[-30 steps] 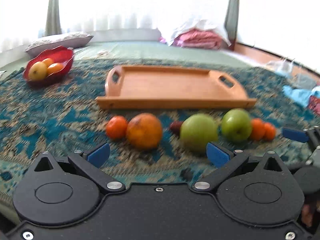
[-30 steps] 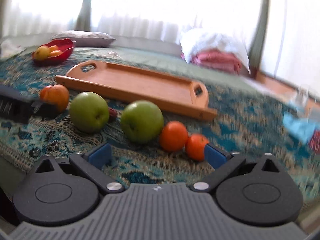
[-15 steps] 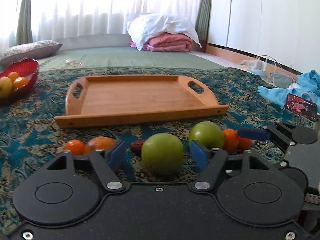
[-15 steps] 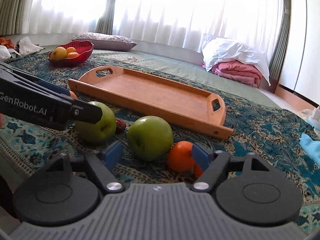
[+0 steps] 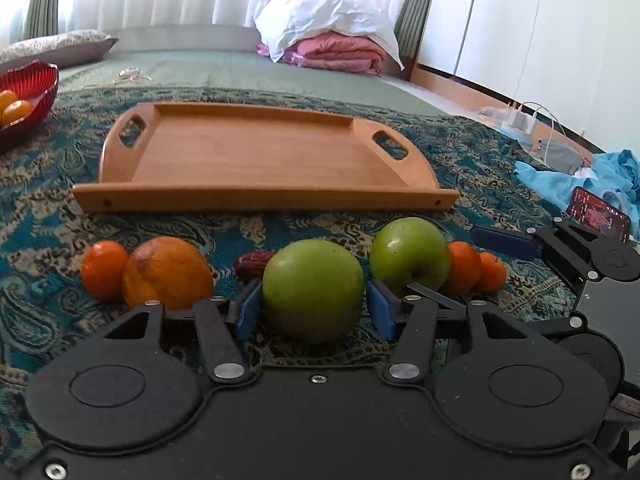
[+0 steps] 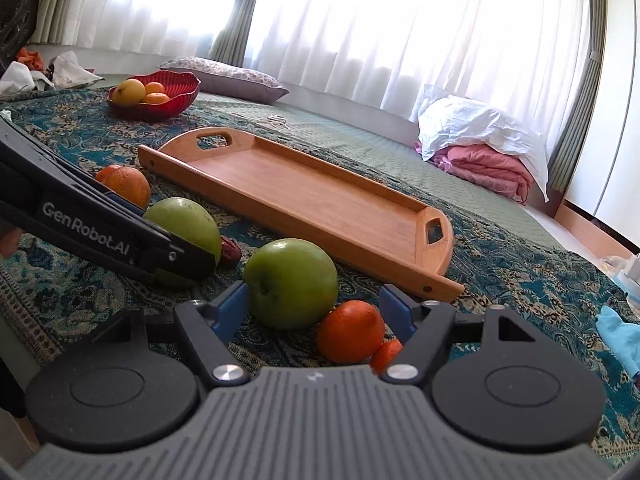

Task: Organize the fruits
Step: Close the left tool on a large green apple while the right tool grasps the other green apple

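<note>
Straddling one apple (image 5: 313, 289) with our left hand-held gripper (image 5: 314, 310), we are bracketing another (image 6: 291, 283) with the right hand-held gripper (image 6: 308, 312), both jaws wide.

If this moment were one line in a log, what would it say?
left gripper: open around a green apple | right gripper: open around the other green apple | wooden tray: no fruit

We are bracketing a green apple (image 6: 291, 283) and a tangerine (image 6: 351, 337) between our right gripper's (image 6: 313, 308) parted blue pads (image 6: 231, 309).
</note>
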